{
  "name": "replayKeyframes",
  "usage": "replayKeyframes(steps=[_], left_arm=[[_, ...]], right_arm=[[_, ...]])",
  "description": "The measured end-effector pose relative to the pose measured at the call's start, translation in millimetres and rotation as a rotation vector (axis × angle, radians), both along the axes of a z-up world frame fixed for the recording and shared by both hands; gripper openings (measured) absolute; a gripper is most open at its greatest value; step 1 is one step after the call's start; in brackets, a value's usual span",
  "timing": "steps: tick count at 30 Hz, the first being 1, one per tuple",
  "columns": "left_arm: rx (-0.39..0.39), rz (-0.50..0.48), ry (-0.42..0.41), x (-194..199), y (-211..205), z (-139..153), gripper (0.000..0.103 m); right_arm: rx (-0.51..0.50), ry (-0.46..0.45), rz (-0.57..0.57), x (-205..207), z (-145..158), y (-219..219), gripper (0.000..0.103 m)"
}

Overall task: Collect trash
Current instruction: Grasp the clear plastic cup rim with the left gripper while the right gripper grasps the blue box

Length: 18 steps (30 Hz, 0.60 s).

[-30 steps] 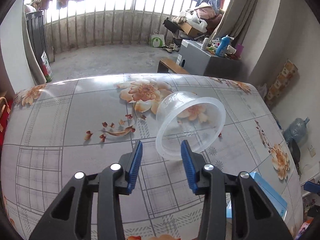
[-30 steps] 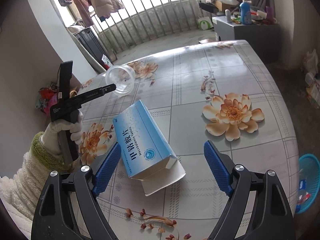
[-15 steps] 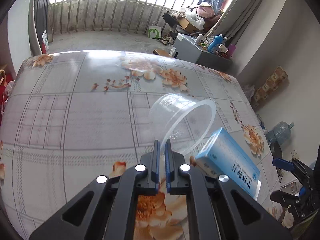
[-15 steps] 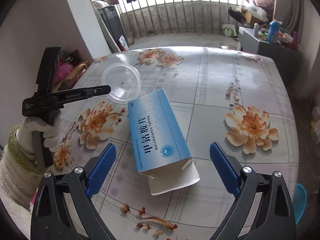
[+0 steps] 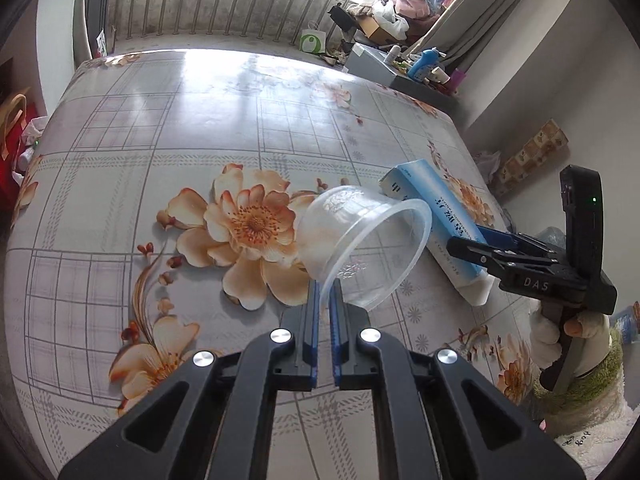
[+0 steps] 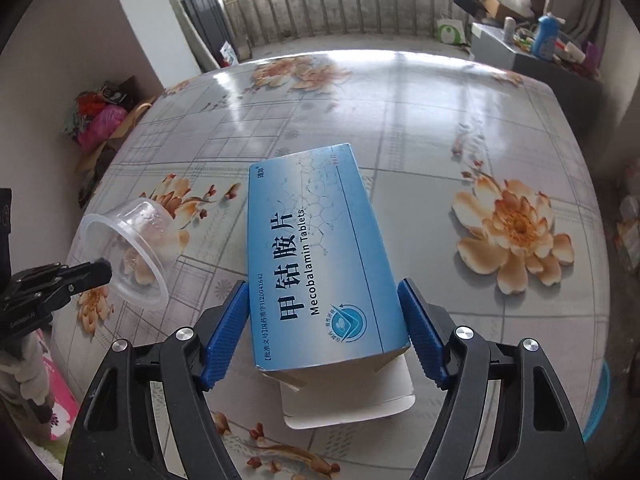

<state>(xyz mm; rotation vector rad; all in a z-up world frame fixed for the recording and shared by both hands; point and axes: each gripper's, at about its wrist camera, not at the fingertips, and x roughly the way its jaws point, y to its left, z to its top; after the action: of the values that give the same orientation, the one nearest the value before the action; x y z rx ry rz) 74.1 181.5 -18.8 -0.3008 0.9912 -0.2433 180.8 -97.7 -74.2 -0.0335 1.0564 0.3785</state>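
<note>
The left gripper [image 5: 325, 296] has pinched the clear cup [image 5: 362, 246] by its rim and lifted it at centre frame; the right gripper [image 6: 322, 330] has just been closing around the blue box [image 6: 320, 264] in mid-frame, apparently not pressing yet, so a second piece is nearly collected

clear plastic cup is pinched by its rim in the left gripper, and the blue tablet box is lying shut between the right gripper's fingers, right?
Not quite. The blue tablet box is open at its near end, its white flap hanging out, as the right wrist view shows. The left gripper does pinch the clear plastic cup by its rim.
</note>
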Motion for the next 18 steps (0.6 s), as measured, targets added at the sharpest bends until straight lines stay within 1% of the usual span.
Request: replayKeyframes(steps=[2, 5, 8, 10, 11, 13, 15, 16, 18], left_arm=[[0.004, -0.036, -0.008, 0, -14, 2, 0.005], [0.016, -0.092, -0.016, -2, -33, 4, 0.005], [0.036, -0.139, -0.029, -3, -49, 5, 0.005], [0.04, -0.162, -0.029, -2, -56, 3, 0.005], [0.043, -0.169, -0.023, 0, -59, 1, 0.007], [0.039, -0.183, -0.022, 5, -65, -1, 0.018], [0.046, -0.186, -0.024, 8, -70, -3, 0.039], [0.053, -0.187, -0.021, 10, -72, -5, 0.042], [0.066, -0.195, -0.022, 17, -76, -8, 0.042]], right_arm=[[0.004, 0.013, -0.096, -12, 1, -27, 0.07], [0.03, 0.035, -0.212, -42, 3, -65, 0.07], [0.024, 0.031, -0.279, -77, 1, -87, 0.071], [0.017, 0.022, -0.306, -95, 1, -92, 0.071], [0.017, 0.022, -0.318, -100, 1, -94, 0.071], [0.034, 0.019, -0.341, -110, -1, -94, 0.072], [0.053, 0.01, -0.355, -113, -2, -97, 0.072], [0.059, 0.004, -0.361, -113, -1, -98, 0.073], [0.079, -0.003, -0.37, -117, -3, -102, 0.073]])
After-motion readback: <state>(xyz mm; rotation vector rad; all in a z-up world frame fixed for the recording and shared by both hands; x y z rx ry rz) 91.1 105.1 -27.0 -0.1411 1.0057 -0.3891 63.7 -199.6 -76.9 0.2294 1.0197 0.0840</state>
